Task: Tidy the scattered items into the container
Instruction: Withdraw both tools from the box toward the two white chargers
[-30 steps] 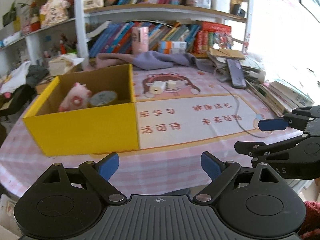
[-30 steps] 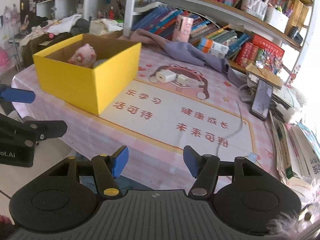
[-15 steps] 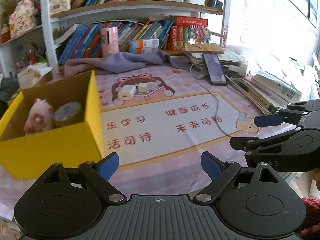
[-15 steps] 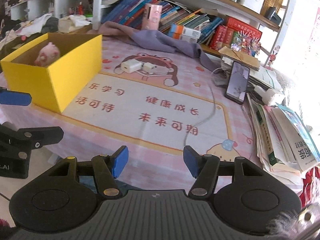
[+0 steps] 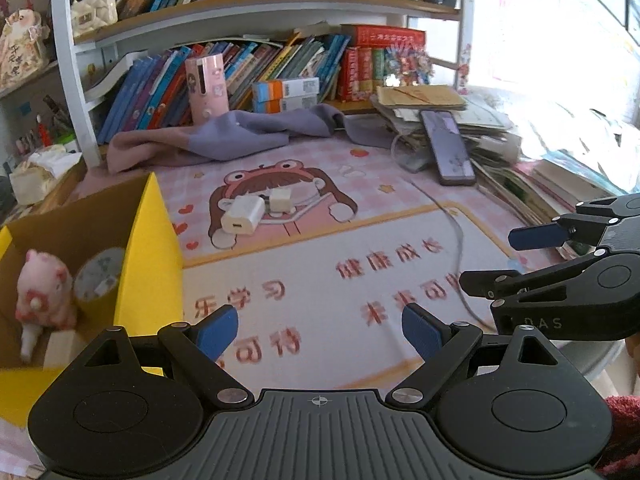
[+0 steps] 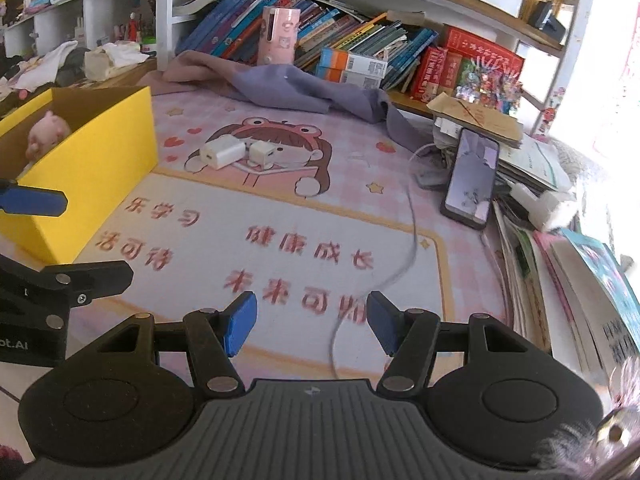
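On the far left you have the yellow box (image 5: 148,248), sitting on the left side of the table mat (image 5: 320,280). Inside it you can see a pink plush toy (image 5: 44,292) and, just to its right, a roll of tape (image 5: 100,276). From your right camera the plush toy (image 6: 46,132) peeks over the box wall (image 6: 92,168).

Your left claw (image 5: 318,330) is spread wide with nothing between its blue fingertips (image 5: 218,330). It hangs over the near edge of the mat, just right of the box.

Move your eyes to the middle of the mat. Two things are still out here: a big white charger (image 5: 240,220) and a small white plug (image 5: 282,202). They touch each other, the small one on the right. They lie on the cartoon girl picture, well apart from both claws. In your right camera the charger (image 6: 222,152) and the plug (image 6: 264,154) sit the same way.

A thin gray cable (image 6: 400,264) runs from the far right down toward you.

Your right claw (image 6: 310,326) is also spread wide and holds nothing. It hangs over the near edge of the mat, right of your left claw.

Farther right, a phone (image 6: 472,178) leans on a pile of books (image 6: 560,272). At the far side, a purple cloth (image 5: 224,136) lies in front of the bookshelf (image 5: 260,4).
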The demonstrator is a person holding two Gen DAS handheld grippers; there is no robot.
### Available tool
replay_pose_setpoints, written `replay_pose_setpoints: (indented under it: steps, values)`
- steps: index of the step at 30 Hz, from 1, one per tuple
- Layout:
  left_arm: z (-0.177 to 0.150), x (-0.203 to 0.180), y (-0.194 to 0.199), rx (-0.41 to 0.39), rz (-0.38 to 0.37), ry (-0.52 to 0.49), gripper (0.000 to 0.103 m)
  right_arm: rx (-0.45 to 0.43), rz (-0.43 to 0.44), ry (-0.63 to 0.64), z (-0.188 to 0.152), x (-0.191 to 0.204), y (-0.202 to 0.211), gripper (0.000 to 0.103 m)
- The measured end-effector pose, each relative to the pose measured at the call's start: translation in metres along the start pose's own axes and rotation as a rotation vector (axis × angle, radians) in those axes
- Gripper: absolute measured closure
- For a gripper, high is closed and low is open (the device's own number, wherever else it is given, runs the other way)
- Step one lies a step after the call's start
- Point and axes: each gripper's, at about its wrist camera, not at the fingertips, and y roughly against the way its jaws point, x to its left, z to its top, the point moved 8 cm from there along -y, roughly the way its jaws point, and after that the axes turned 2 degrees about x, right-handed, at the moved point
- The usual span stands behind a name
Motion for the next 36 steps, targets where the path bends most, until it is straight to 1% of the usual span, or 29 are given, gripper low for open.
replay_pose_setpoints:
  steps: [3,10,15,19,23,31,36]
  values:
    - [0.015,0.004,-0.016,0.012,0.033,0.016,0.012,-0.01,0.031,0.008,0.018,-0.011,-0.016,0.044]
    - [0.043,0.016,-0.048,0.042,0.112,0.102,0.012,0.003,0.126,0.07,0.05,-0.027,-0.056,0.044]
    - [0.059,0.022,-0.073,0.077,0.162,0.132,0.012,0.006,0.197,0.112,0.07,-0.032,-0.084,0.044]
    - [0.071,0.029,-0.091,0.092,0.202,0.157,0.012,-0.001,0.248,0.14,0.084,-0.033,-0.105,0.041]
    - [0.076,0.034,-0.11,0.122,0.236,0.178,0.012,-0.008,0.29,0.185,0.098,-0.031,-0.128,0.042]
    - [0.092,0.052,-0.146,0.16,0.268,0.2,0.012,-0.017,0.364,0.315,0.121,-0.019,-0.176,0.042]
    - [0.099,0.06,-0.174,0.185,0.273,0.202,0.013,-0.009,0.404,0.35,0.13,-0.01,-0.206,0.042]
